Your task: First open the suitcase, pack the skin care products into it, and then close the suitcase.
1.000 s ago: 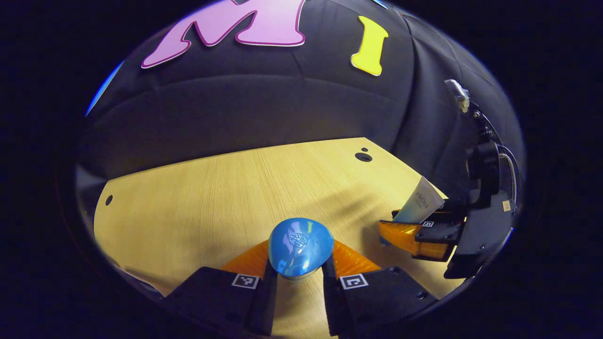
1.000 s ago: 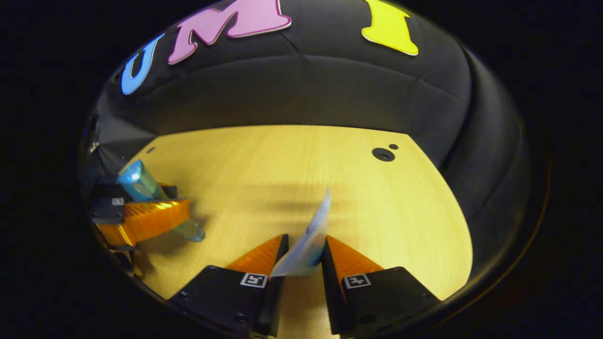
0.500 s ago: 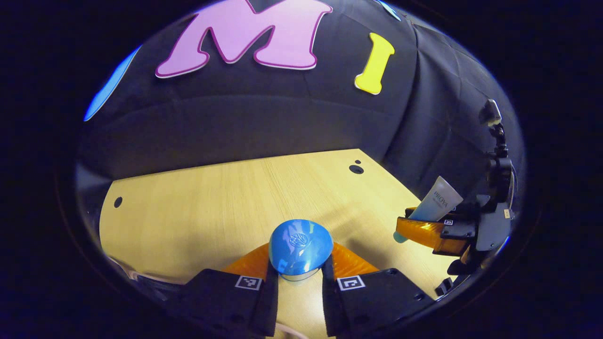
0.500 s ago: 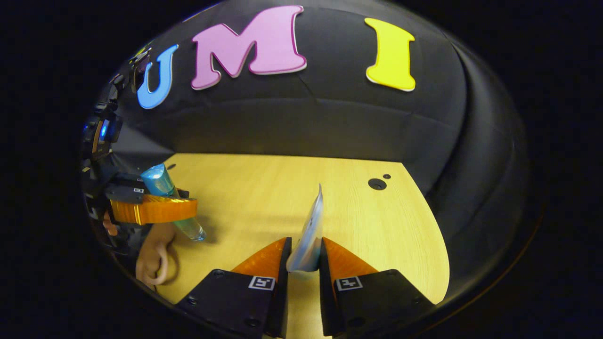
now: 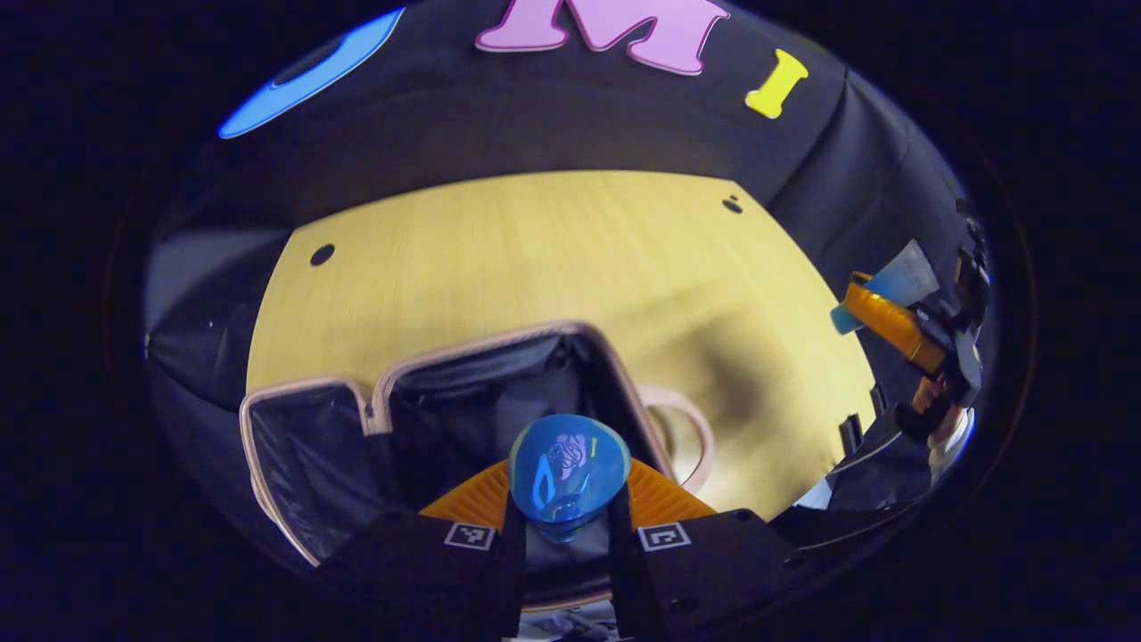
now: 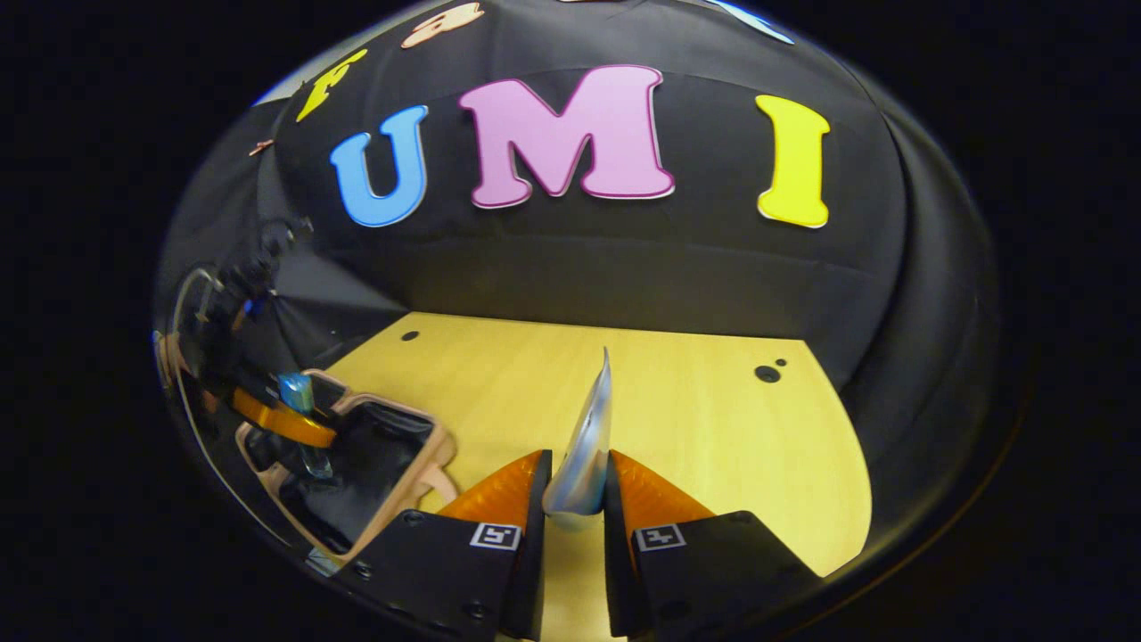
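Since half second ago, my left camera swung down: open suitcase [image 5: 463, 392] now lower centre on table [image 5: 553, 259]. Left gripper [image 5: 568, 499] jaws clamp blue bottle [image 5: 568, 468] above suitcase interior. Right gripper [image 6: 577, 486] jaws narrow, pinching tube [image 6: 590, 441], bottom centre.
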